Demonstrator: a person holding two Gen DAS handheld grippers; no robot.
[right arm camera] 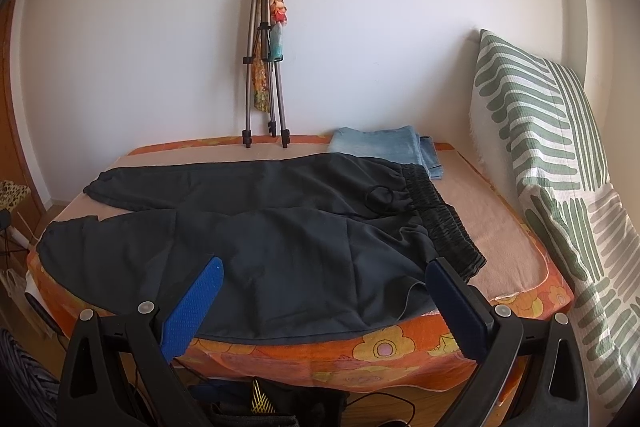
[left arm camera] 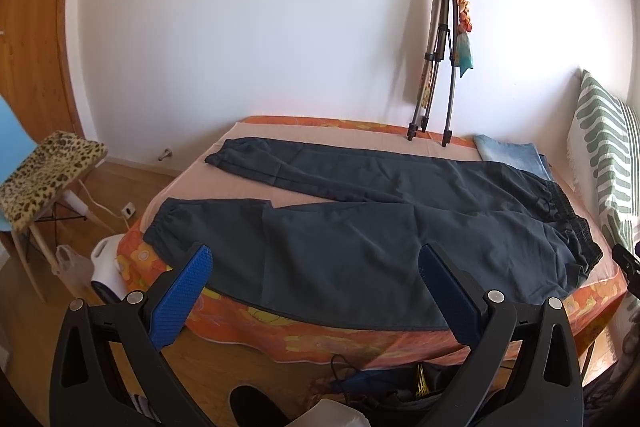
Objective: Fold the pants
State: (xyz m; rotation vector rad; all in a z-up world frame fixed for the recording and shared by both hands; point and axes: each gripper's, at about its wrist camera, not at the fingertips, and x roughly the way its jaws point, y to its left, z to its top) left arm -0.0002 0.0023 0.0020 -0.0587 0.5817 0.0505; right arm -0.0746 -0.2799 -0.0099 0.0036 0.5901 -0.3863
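We see our left gripper [left arm camera: 316,259] and right gripper [right arm camera: 324,271] alike: black plastic arms with triangular cutouts, round silver screws, and textured blue finger pads [left arm camera: 180,295].

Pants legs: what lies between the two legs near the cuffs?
Only a bare wedge of the peach sheet separates the two legs of the pants; nothing lies on it. The left wrist view shows it best.

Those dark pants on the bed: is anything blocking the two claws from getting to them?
Nothing visible does. The dark pants lie spread flat, and both the left claw and right claw hang open at the near edge. The folded jeans and tripod sit beyond them.
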